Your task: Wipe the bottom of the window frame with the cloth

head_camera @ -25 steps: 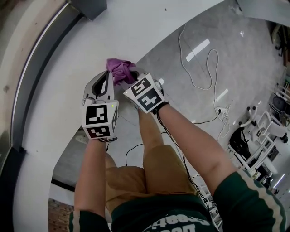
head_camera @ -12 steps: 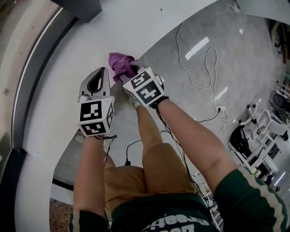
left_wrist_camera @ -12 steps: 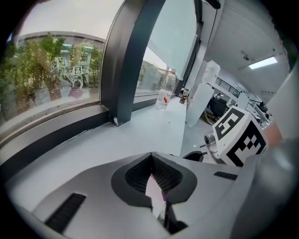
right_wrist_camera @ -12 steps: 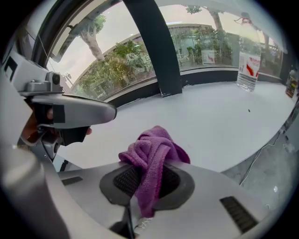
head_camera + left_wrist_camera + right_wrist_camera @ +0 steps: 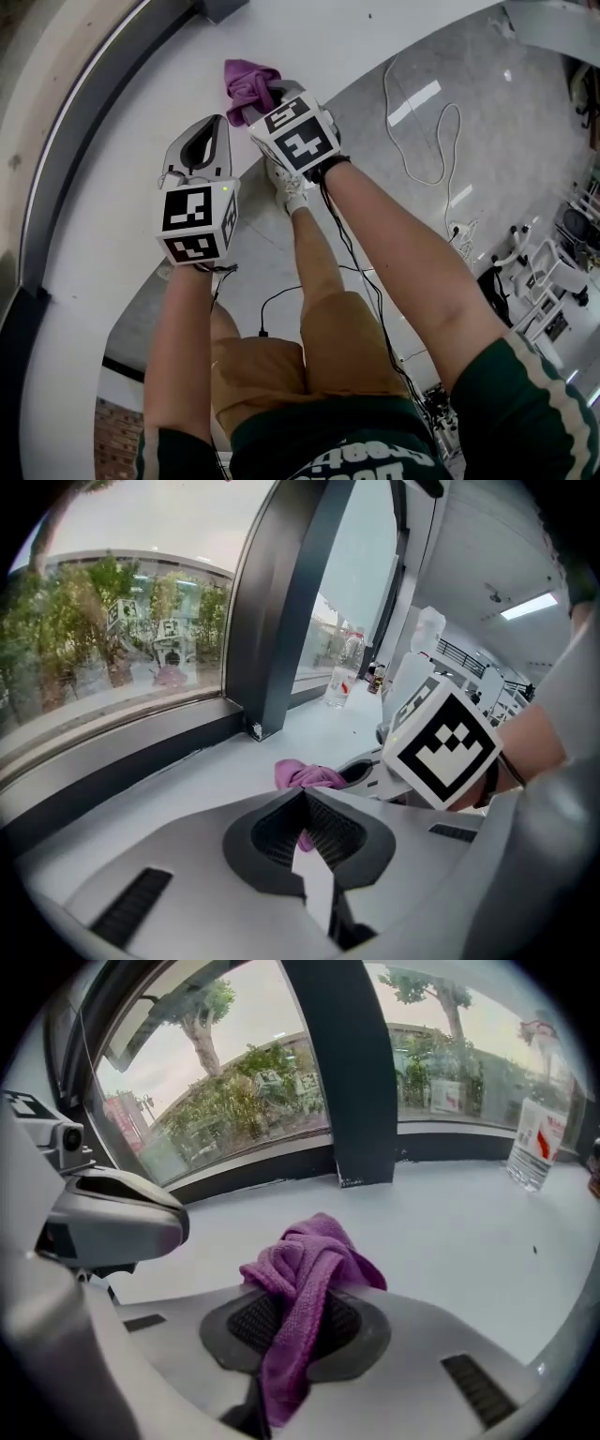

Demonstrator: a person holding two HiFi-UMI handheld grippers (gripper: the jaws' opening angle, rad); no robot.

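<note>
Nearest, at 10 o'clock, my left tongs (image 5: pixel 214 127) sit closed on nothing. My right tongs (image 5: pixel 272 94), pinching the purple cloth (image 5: pixel 246 77), have slid it farther out along the white sill (image 5: pixel 375 33) toward 11 o'clock. The wipe is advancing, I judge, but the cloth is short of the dark window frame (image 5: pixel 94 112).

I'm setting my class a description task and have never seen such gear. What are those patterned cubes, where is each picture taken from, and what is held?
There is no robot here. A person holds a hand tool with two jaws, called a gripper, in each hand. The patterned cubes are parts of those tools. One picture comes from a camera on the person's head, looking down over both arms. The other two come from cameras riding on each gripper, looking along its jaws. The person stands at a white sill below a dark window frame. The right gripper is shut on a purple cloth. The left gripper is shut with nothing in it.
</note>
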